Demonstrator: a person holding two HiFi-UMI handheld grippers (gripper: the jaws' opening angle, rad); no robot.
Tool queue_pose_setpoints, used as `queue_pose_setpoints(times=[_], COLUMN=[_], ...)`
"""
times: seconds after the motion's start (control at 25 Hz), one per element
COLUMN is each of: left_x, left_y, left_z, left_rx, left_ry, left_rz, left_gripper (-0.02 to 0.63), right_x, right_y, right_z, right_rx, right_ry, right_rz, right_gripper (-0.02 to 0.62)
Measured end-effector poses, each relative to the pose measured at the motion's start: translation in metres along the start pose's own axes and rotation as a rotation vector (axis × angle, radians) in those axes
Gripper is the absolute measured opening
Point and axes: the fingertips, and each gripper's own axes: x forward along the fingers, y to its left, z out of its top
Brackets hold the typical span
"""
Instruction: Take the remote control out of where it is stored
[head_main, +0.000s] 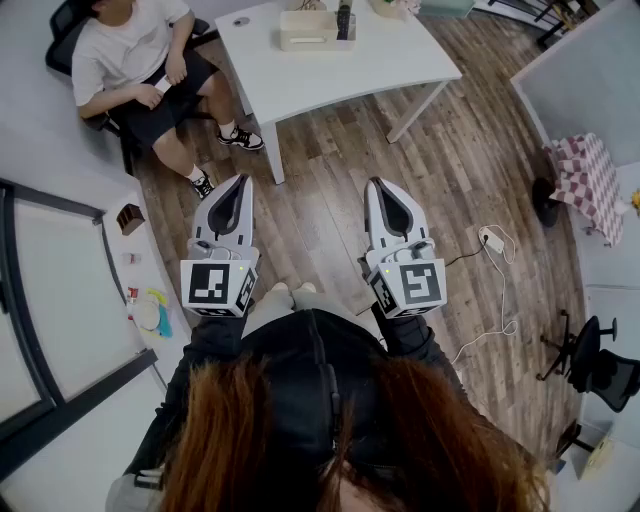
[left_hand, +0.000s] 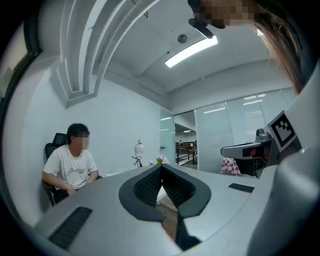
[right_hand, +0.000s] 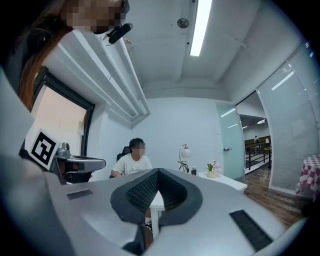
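left gripper (head_main: 243, 182), right gripper (head_main: 378, 184) shut; wood floor (head_main: 320, 190) before table (head_main: 330, 95) edge.

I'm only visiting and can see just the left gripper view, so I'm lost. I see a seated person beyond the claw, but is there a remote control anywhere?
Observer: The head view shows a beige box on the white table. A dark slim thing stands in it, possibly the remote.
Operator: Is either claw near it?
Observer: No. The left claw and right claw are over the wood floor, short of the table.
Operator: Is the other claw holding anything?
Observer: The right gripper view shows its jaws together, with nothing between them.
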Motion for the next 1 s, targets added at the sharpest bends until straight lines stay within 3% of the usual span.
queue_pose_setpoints(times=[1.0], left_x=[0.039], left_y=[-0.038], left_z=[-0.004], left_rx=[0.001], left_ry=[-0.006], left_rz=[-0.036], left_gripper=[0.009], right_x=[0.003], right_y=[-0.044], right_z=[-0.001], right_rx=[0.058], right_ry=[-0.042], right_rz=[-0.009], right_gripper=[0.014])
